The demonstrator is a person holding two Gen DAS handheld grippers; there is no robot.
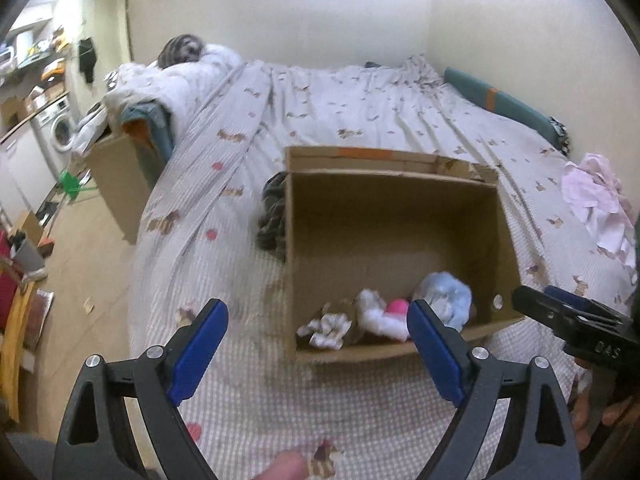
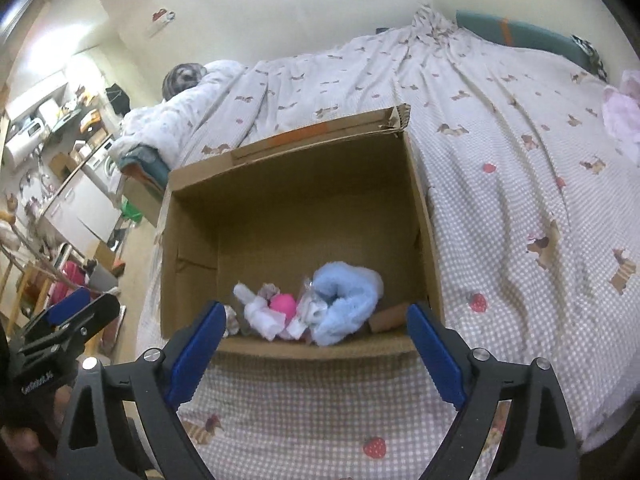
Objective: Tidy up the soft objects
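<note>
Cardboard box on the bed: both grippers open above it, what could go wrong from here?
1. The cardboard box sits on soft, wrinkled bedding; a push on its wall may tip or slide it.
2. The dark cloth lies tight against the box's outer wall, so it is awkward to grasp.
3. The pink-white clothes lie at the far side, possibly overlooked.

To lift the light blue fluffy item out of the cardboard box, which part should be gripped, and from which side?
Grip the light blue fluffy item across its thick curled upper fold, coming from above. It lies low against the cardboard box's near wall, with other soft things at its left, so a side approach looks blocked.
</note>
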